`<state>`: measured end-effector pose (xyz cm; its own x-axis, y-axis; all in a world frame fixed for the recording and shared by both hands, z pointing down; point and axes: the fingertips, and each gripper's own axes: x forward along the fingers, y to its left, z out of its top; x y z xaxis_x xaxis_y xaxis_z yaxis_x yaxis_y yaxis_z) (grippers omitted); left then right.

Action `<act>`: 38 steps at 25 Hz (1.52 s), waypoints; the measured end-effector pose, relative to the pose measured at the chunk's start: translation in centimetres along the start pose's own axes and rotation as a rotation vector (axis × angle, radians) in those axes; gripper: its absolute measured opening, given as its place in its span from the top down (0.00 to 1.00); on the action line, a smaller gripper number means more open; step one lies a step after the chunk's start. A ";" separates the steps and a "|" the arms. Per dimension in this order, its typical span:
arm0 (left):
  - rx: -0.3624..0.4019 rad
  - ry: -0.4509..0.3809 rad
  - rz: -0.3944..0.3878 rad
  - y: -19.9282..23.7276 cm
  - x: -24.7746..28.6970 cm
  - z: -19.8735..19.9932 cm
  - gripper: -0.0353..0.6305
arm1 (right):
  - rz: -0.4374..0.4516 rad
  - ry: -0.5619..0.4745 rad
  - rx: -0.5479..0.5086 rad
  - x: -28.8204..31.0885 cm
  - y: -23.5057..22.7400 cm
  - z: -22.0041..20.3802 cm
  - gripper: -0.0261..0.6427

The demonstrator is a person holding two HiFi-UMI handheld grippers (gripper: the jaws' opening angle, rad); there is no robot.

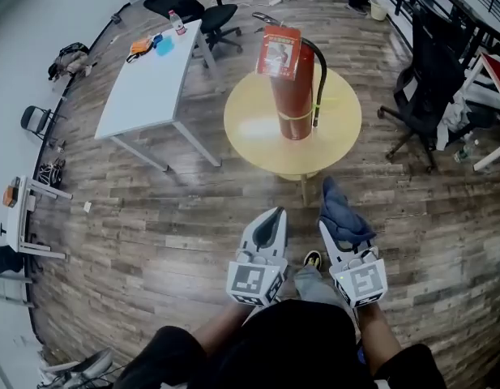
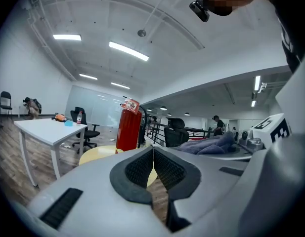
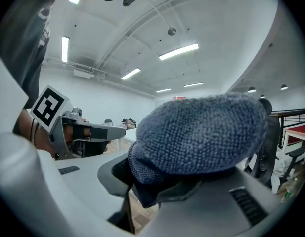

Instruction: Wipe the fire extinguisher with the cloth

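Note:
A red fire extinguisher with a black hose stands upright on a round yellow table; the left gripper view shows the extinguisher ahead. Both grippers are short of the table, over the wood floor. My left gripper is shut with nothing between its pads. My right gripper is shut on a blue-grey cloth, which is bunched over its jaws. In the right gripper view the cloth fills the middle and hides most of the extinguisher.
A white table with small items stands to the left, black office chairs behind it and at the right. A railing runs along the far right. A person stands far back.

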<state>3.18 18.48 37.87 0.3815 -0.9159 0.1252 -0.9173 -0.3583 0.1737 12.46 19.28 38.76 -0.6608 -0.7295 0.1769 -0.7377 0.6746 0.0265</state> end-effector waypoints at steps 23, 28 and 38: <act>0.035 0.011 0.019 9.5 16.1 4.4 0.91 | 0.137 -0.049 0.079 17.8 -11.2 5.0 0.81; 0.027 -0.008 -0.017 13.5 18.5 6.2 0.91 | 0.080 0.049 -0.051 25.5 -14.0 8.0 0.81; 0.015 -0.021 -0.095 18.1 21.1 7.4 0.91 | -0.108 0.198 -0.085 27.7 -19.4 11.0 0.80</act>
<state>-6.18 -8.70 36.45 0.4647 -0.8811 0.0882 -0.8786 -0.4464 0.1695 6.99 -15.25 32.29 -0.5323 -0.7675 0.3573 -0.7829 0.6069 0.1373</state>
